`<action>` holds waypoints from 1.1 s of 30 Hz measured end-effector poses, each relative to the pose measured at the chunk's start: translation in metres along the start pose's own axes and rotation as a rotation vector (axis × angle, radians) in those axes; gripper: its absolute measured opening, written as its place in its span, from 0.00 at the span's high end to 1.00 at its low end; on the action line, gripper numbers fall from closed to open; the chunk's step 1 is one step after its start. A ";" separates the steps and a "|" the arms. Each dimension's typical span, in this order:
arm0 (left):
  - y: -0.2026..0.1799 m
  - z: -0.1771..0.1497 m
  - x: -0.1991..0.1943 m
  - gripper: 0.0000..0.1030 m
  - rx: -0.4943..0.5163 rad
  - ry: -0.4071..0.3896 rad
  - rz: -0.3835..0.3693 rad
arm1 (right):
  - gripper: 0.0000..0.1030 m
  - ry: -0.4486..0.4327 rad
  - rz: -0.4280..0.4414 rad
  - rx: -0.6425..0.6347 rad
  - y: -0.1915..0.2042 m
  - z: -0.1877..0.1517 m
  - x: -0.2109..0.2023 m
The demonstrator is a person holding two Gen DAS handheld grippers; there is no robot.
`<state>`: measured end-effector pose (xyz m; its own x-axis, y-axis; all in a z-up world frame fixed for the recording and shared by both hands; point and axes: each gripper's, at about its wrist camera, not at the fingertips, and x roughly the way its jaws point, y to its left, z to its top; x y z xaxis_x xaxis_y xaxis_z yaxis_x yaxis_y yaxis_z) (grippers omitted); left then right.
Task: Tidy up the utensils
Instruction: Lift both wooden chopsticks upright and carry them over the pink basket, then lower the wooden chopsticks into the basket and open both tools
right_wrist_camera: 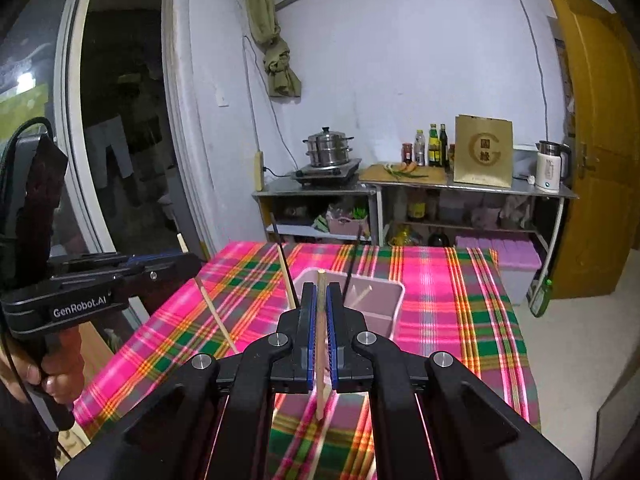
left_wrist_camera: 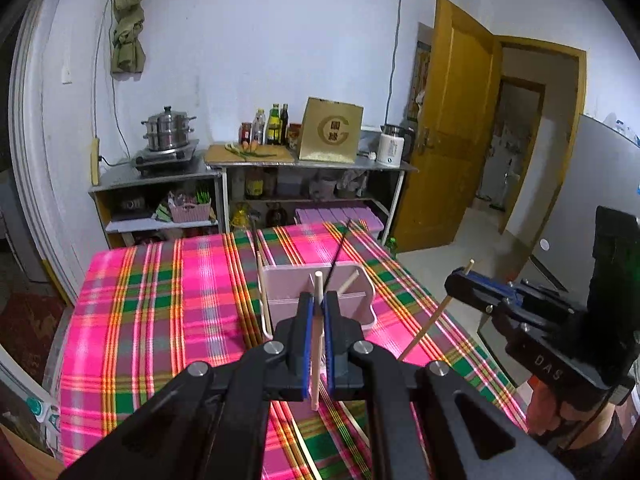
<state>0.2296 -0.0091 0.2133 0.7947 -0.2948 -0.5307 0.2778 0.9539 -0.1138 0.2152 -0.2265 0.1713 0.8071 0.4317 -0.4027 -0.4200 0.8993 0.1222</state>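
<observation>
A: What did the jaws hold?

B: The left gripper (left_wrist_camera: 318,304) was clamped on a pale chopstick (left_wrist_camera: 317,344); the right gripper (right_wrist_camera: 319,296) was clamped on another chopstick (right_wrist_camera: 321,344). Both sticks hung clear above the cloth (left_wrist_camera: 160,300).

A: And progress?

B: Partial. The pink holder (left_wrist_camera: 280,284), just ahead on the table, already stood with several sticks (left_wrist_camera: 347,281) in it; these two remained to be dropped in.

A: Anything unclear?

B: The holder's inner compartments sat behind the jaws, so its count could not be told.
</observation>
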 end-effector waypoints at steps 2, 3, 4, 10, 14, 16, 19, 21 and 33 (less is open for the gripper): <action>0.002 0.010 -0.001 0.94 0.004 -0.013 0.012 | 0.95 -0.009 0.004 -0.003 0.002 0.008 0.002; 0.003 0.013 0.000 0.94 0.005 -0.016 0.013 | 0.95 -0.013 0.005 -0.003 0.002 0.012 0.004; 0.004 0.017 0.000 0.94 0.006 -0.021 0.014 | 0.95 -0.015 0.008 0.000 0.001 0.015 0.006; 0.012 0.037 0.011 0.94 0.006 -0.030 0.027 | 0.95 -0.030 0.020 0.020 0.001 0.033 0.020; 0.016 0.047 0.017 0.94 0.003 -0.042 0.023 | 0.95 -0.044 0.019 0.031 -0.002 0.043 0.029; 0.016 0.051 0.022 0.94 0.010 -0.048 0.026 | 0.95 -0.054 0.018 0.039 -0.004 0.048 0.033; 0.021 0.054 0.032 0.94 0.004 -0.045 0.026 | 0.95 -0.061 0.018 0.050 -0.008 0.053 0.041; 0.024 0.053 0.037 0.94 0.005 -0.043 0.032 | 0.95 -0.061 0.015 0.052 -0.009 0.055 0.048; 0.037 0.036 0.075 0.94 -0.011 0.006 0.027 | 0.95 -0.006 0.010 0.069 -0.014 0.039 0.092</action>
<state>0.3192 0.0024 0.1999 0.7985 -0.2684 -0.5388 0.2503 0.9621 -0.1083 0.3112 -0.1966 0.1678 0.8058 0.4406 -0.3957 -0.3984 0.8977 0.1884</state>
